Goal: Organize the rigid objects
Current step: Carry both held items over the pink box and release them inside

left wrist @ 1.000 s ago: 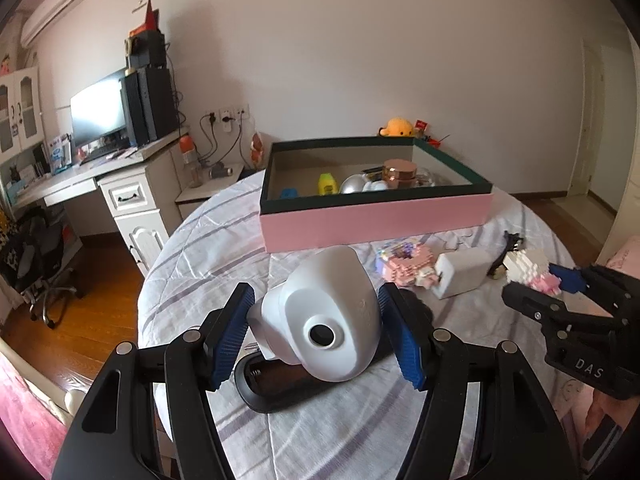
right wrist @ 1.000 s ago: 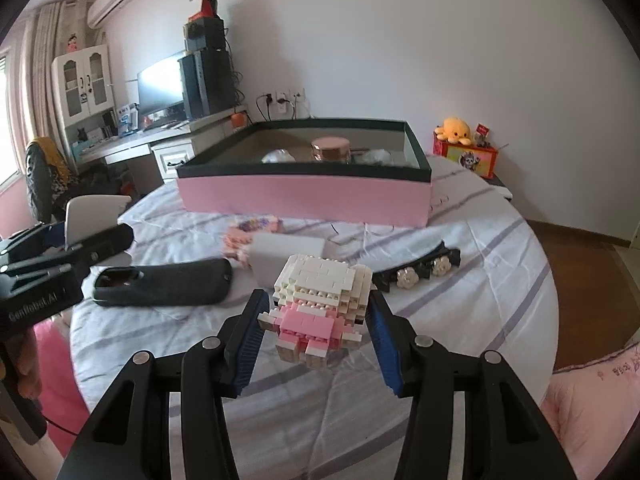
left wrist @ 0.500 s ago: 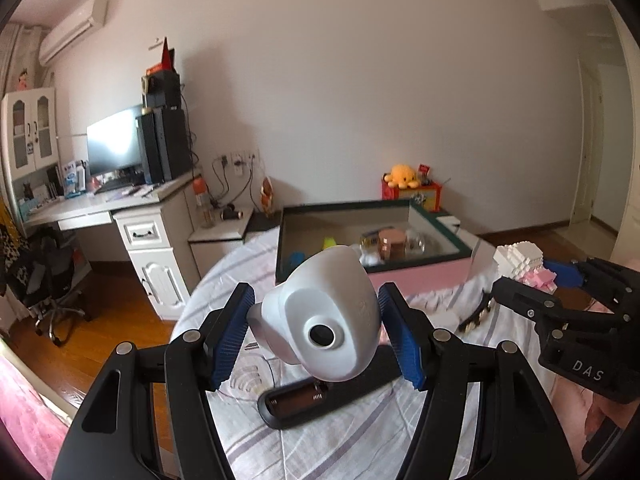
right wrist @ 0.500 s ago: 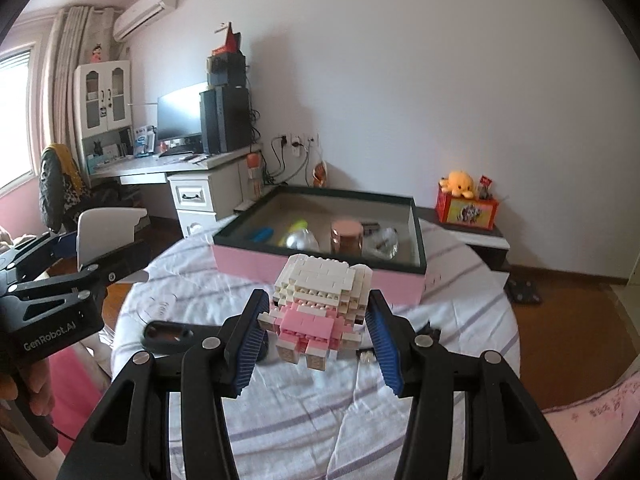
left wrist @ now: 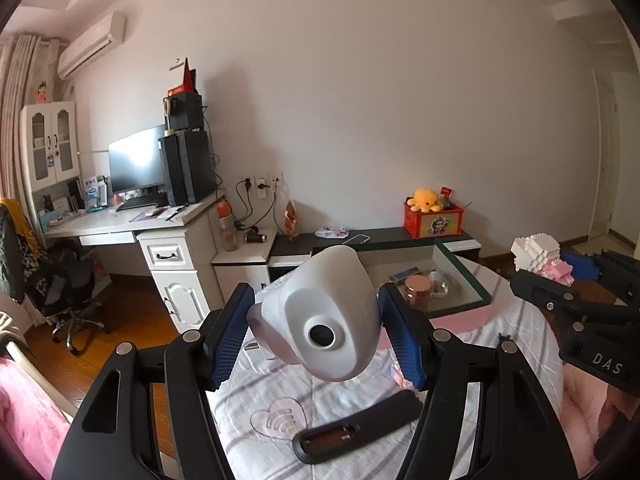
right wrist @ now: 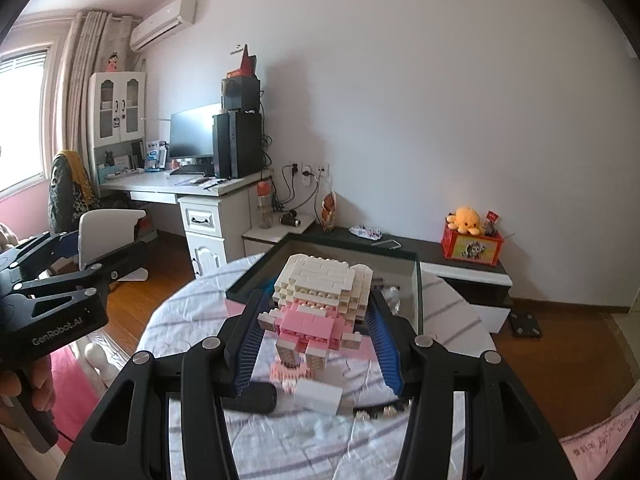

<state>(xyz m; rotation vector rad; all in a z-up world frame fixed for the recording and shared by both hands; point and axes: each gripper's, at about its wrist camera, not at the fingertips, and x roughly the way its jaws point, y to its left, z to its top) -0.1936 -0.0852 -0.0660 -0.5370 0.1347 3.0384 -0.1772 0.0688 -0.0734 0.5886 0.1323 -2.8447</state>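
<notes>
My left gripper [left wrist: 316, 336] is shut on a white rounded plastic device [left wrist: 320, 320] with a black round button, held well above the table. My right gripper [right wrist: 316, 340] is shut on a cream and pink brick figure [right wrist: 316, 300], also held high; it shows at the right of the left wrist view [left wrist: 540, 256]. The pink box with a dark green rim [left wrist: 468, 284] lies ahead on the round table, holding a copper-lidded jar [left wrist: 418, 286] and other small items. In the right wrist view the box [right wrist: 416, 280] is partly hidden behind the figure.
On the striped tablecloth [left wrist: 280, 396] lie a black oblong case [left wrist: 356, 428], a white block [right wrist: 320, 394], a small pink brick piece [right wrist: 286, 372] and a black strip with studs [right wrist: 380, 412]. A desk with monitor [left wrist: 136, 168] stands left; a low cabinet with a red toy box [left wrist: 434, 220] stands behind.
Both grippers have risen high above the table with their objects still held, and the view now looks down on the box from farther back.
</notes>
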